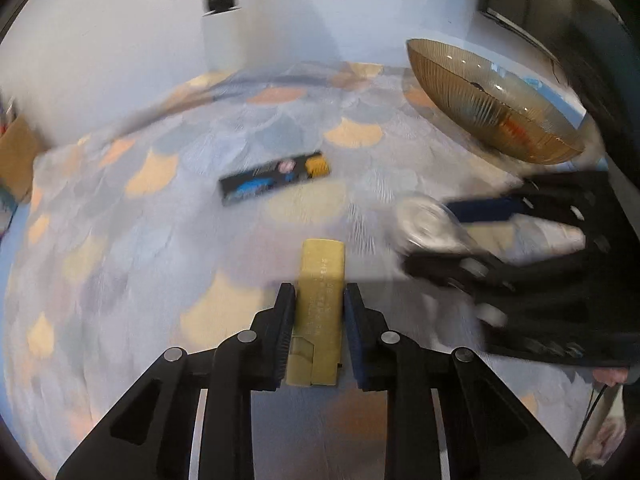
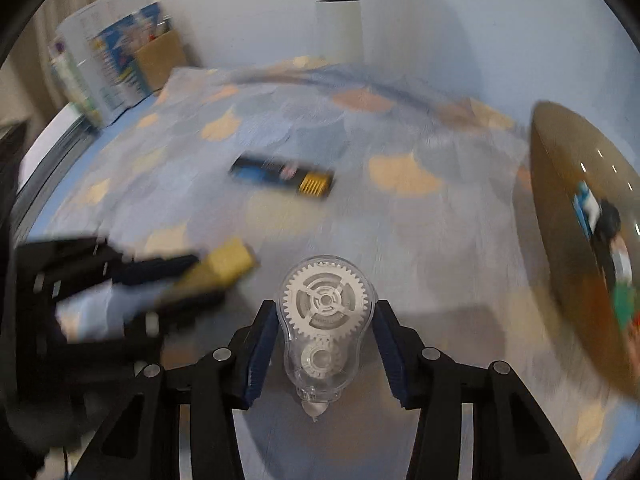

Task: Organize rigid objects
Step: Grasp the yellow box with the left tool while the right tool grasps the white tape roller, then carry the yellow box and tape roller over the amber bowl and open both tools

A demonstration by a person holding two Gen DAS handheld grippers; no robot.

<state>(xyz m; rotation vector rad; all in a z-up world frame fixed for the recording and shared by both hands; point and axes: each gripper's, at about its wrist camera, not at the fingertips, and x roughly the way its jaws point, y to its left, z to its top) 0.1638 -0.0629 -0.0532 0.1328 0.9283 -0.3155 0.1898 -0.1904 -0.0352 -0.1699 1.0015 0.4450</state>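
Left claw (image 1: 319, 300) pinches the yellow box (image 1: 320, 308); right claw (image 2: 326, 320) clamps the slick correction-tape dispenser (image 2: 325, 320), which may slip before the bowl (image 2: 576, 240).

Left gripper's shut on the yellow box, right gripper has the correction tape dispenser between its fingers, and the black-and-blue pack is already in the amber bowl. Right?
Not quite. The black-and-blue pack lies on the patterned cloth, apart from the amber bowl; the left wrist view shows it. The rest holds: left gripper shut on the yellow box, correction tape dispenser between the right gripper's fingers.
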